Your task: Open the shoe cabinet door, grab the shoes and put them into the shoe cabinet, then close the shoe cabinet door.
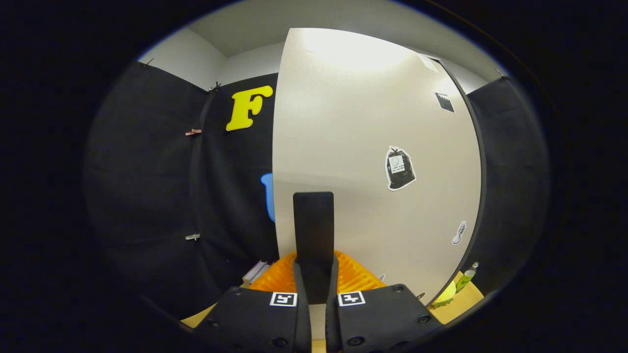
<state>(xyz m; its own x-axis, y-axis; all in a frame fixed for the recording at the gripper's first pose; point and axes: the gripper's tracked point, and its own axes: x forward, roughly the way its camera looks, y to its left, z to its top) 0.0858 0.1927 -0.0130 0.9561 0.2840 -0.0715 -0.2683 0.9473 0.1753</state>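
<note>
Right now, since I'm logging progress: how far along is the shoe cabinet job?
Done: nothing I can confirm. In hand: the gripper is shut on the black handle of the white cabinet door; whether opening or closing, I cannot tell. An orange ribbed item lies beneath the fingers. Left: at least finishing this door move.
</note>
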